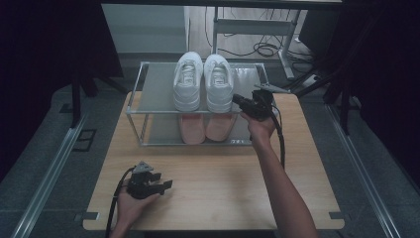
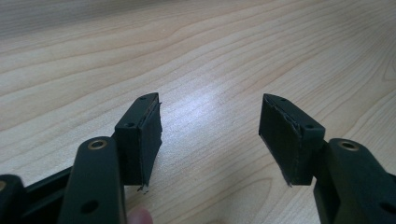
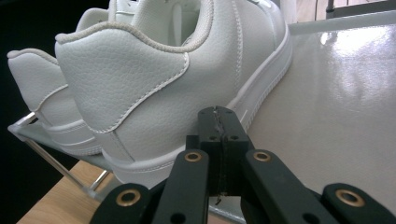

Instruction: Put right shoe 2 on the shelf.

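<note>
Looking at it from biggest to smallest, here's where things stand:

desk (image 1: 208, 193): light wood top, mostly bare in front; the rack stands at its far half.

shoe rack (image 1: 148, 94): two-tier frame with grey shelves. Both tiers already have footwear on them, so the arranging looks mostly done to me.

white sneakers (image 1: 204, 82): a pair side by side on the top shelf, heels toward the person and toes pointing away, heels close to the front edge. From the right gripper view the nearer heel (image 3: 140, 88) stands upright and flat on the shelf.

pink shoes (image 1: 205, 126): a pair on the lower shelf right under the white ones, seen through the top shelf, so detail is hazy.

right gripper (image 1: 237, 100): held just beside the heel of the right-hand white sneaker. Its jaws are pressed together with nothing between them, tips near the sole edge; can't tell if they touch it. My guess is it's nudging the shoe straight or deeper rather than picking it up.

left gripper (image 1: 166, 185): resting low over the bare desk at the front left, well apart from the rack. Its jaws stand wide apart and hold nothing.

what's left: probably just a final tidy of that right-hand sneaker.
</note>
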